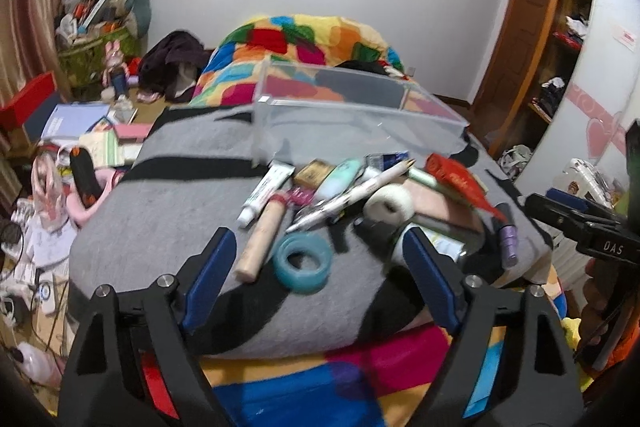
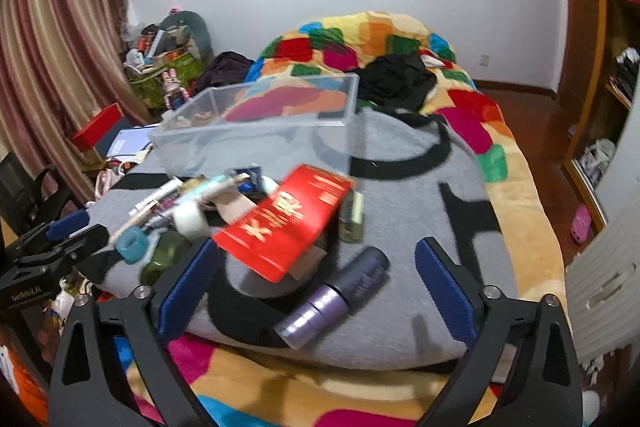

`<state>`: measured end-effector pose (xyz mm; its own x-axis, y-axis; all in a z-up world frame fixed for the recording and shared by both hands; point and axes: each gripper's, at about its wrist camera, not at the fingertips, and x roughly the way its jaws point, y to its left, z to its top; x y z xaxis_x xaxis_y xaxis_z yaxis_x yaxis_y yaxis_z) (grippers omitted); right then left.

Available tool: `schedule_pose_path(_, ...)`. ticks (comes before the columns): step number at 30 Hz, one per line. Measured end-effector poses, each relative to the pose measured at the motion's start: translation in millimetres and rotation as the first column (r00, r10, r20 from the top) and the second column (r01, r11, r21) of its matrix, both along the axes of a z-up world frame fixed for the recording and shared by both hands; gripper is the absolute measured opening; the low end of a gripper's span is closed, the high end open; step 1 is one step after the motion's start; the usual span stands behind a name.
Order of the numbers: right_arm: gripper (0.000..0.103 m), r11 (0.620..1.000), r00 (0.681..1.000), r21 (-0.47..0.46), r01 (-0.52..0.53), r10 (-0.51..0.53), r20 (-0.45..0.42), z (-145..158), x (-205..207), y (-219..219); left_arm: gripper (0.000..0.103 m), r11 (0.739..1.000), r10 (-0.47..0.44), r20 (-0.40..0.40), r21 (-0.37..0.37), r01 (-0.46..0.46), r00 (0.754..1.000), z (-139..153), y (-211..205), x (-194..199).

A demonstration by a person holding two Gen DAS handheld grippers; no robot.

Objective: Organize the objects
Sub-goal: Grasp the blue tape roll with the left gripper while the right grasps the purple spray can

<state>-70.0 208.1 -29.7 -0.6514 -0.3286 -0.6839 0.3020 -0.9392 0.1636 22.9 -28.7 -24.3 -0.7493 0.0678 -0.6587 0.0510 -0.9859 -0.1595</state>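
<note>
1. A heap of small things lies on a grey blanket (image 1: 160,227) with black markings, in the middle of both views, just in front of a clear plastic box (image 1: 352,115) that stands open-topped in the upper centre.
2. In the heap: a teal tape ring (image 1: 302,259) in the lower centre of the left wrist view, a beige tube (image 1: 262,239) touching its left side, a white tube (image 1: 266,193) above that, a white pen (image 1: 352,199) lying slantwise, and a white roll (image 1: 388,207) to the right.
3. A red packet (image 2: 282,223) with gold lettering lies tilted across the pile in the centre of the right wrist view; a purple bottle (image 2: 332,301) lies on its side below it.
4. The left gripper (image 1: 320,263) hovers low over the near edge of the blanket, jaws wide, the tape ring between them but untouched.
5. The right gripper (image 2: 318,275) hovers likewise, jaws wide and holding nothing, the purple bottle between the blue pads (image 2: 444,291).
</note>
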Motion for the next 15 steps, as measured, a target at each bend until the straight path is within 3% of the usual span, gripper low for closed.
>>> schedule_pose_path(5,0.078,1.000,0.997,-0.002,0.028,-0.028,0.075,-20.6,-4.6,11.6,0.060,0.999,0.020,0.052,0.045,-0.022,0.998,-15.6,-11.7,3.8)
schedule_pose_path(15,0.068,0.999,0.987,-0.049,0.019,-0.011,0.161,-39.1,-16.3,6.9,0.057,0.998,-0.002,0.116,0.061,-0.005,0.993,-31.8,-0.8,-6.1)
